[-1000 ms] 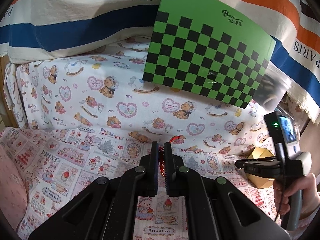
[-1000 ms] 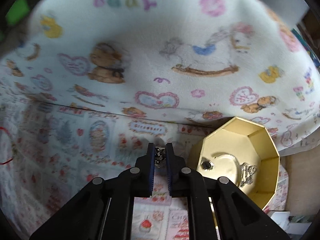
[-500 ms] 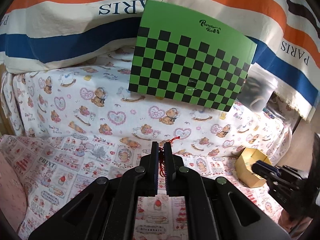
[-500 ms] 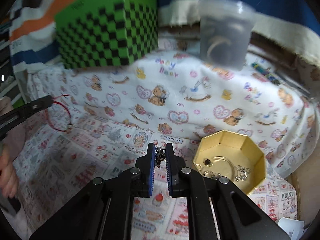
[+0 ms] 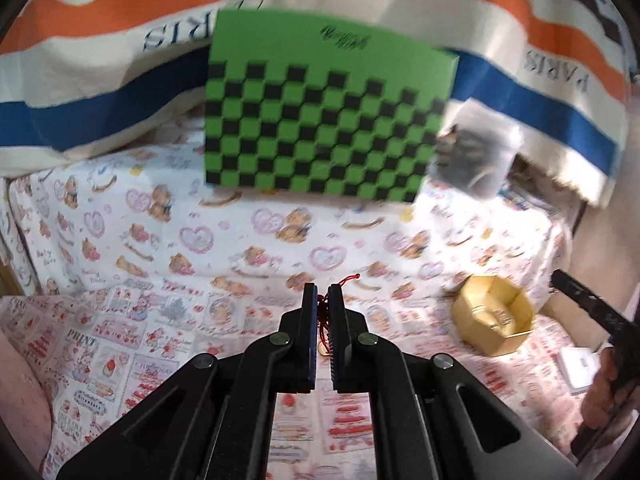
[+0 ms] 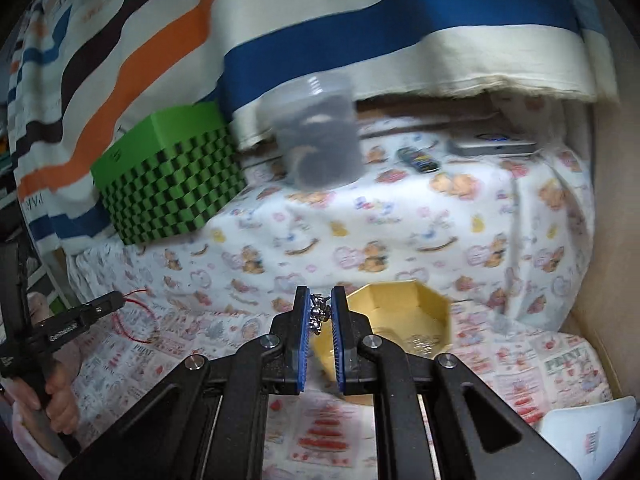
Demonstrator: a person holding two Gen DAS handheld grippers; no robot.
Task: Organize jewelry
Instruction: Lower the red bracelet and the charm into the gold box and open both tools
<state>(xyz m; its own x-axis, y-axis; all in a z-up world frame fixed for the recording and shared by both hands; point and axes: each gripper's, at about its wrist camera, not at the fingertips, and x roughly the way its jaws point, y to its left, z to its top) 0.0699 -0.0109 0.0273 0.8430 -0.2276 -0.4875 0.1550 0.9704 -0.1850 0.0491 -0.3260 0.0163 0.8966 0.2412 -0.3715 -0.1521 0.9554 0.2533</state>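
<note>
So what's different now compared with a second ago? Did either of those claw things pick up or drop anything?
Nothing was picked up or dropped. The right gripper backed away from the gold box; its camera now takes in the green checkered box and the left gripper. The left gripper's view pulled back too. Unchanged: the left one pinches the red cord, the right one the silver trinket.

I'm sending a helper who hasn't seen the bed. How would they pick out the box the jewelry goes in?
On the bear-print bedding, look below the green checkered box and the grey tub, at the foot of the raised part. The gold box sits there: open-topped, many-sided, the only gold thing.
</note>
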